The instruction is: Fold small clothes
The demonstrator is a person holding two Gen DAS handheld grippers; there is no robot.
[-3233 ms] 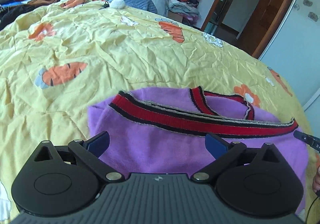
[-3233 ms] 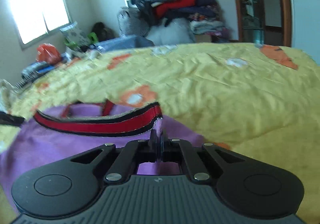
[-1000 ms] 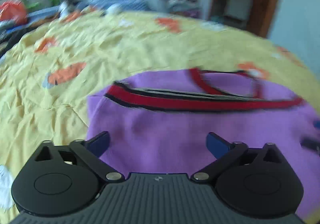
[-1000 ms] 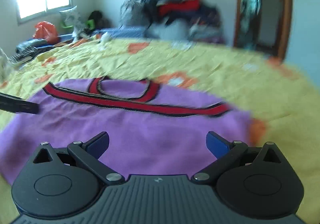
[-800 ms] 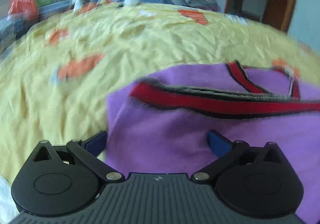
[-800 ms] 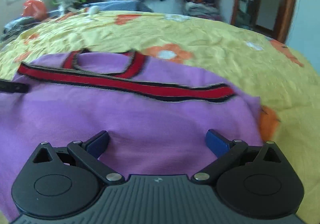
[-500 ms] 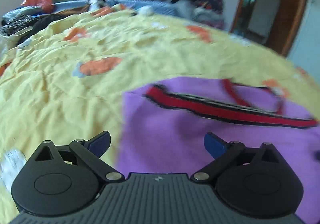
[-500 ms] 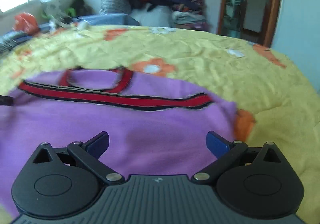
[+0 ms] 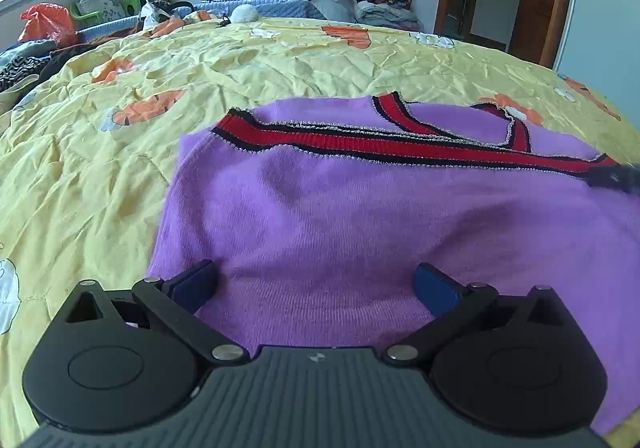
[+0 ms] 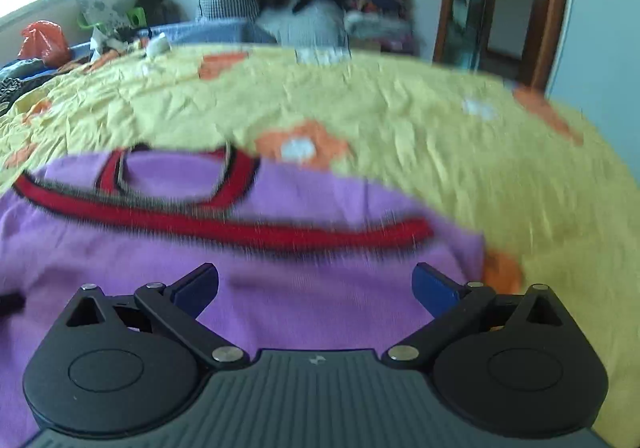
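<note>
purple sweater [image 9: 360, 216] flat on yellow quilt [image 9: 200, 60]

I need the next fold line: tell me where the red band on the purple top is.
The red band runs across the far part of the purple top on the yellow bedspread, beyond both open grippers.

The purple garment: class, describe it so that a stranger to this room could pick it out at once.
Start at the big bed under the yellow bedspread printed with orange carrots. The purple garment lies spread flat on its near part. It alone is purple knit, crossed by a red band edged in black.
</note>
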